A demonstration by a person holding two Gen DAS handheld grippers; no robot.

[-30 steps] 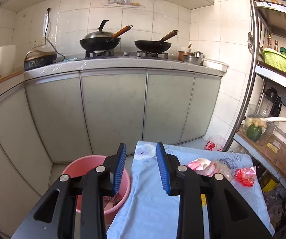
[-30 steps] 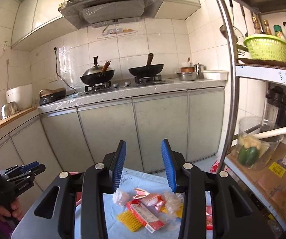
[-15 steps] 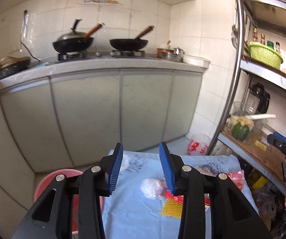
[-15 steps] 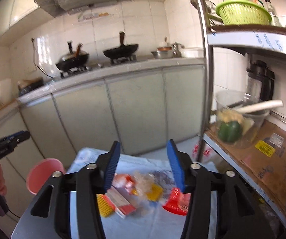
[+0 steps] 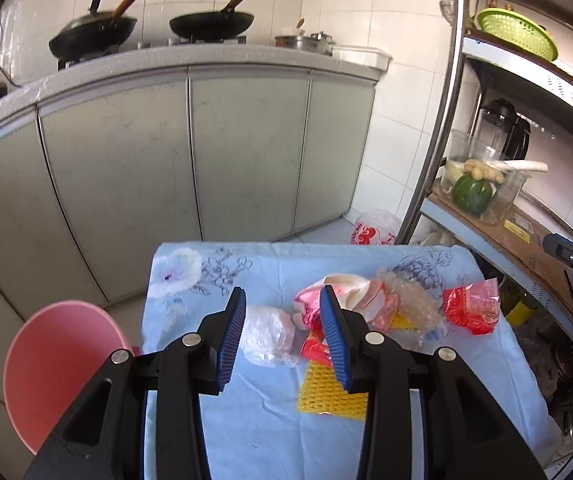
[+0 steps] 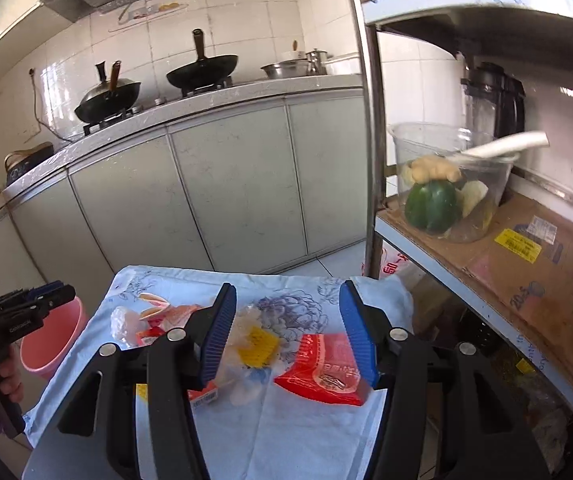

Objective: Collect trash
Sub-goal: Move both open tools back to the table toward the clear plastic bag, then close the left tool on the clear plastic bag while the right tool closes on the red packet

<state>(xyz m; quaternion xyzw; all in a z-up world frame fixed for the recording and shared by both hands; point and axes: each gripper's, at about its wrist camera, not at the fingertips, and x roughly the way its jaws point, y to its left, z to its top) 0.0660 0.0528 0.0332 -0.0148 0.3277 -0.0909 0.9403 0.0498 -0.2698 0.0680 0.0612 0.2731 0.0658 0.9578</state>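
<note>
Overhead, both tools above trash [image 5: 366,316]

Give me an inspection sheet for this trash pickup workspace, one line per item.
Surface: small table under a light blue floral cloth.
Job's things: crumpled clear bag, yellow mesh piece, red packet, pink-and-white wrappers, all on the cloth; pink bucket on the floor at the table's left.
Clutter: red-printed plastic bag on the floor behind the table.
Grippers: left claw open above the clear bag; right claw open above the red packet; both jaws have just been opening, gripping nothing.
Cables: black cord on the tiled wall.
Surroundings: two woks on the stove; metal shelf rack holding a green pepper in a clear tub.
</note>
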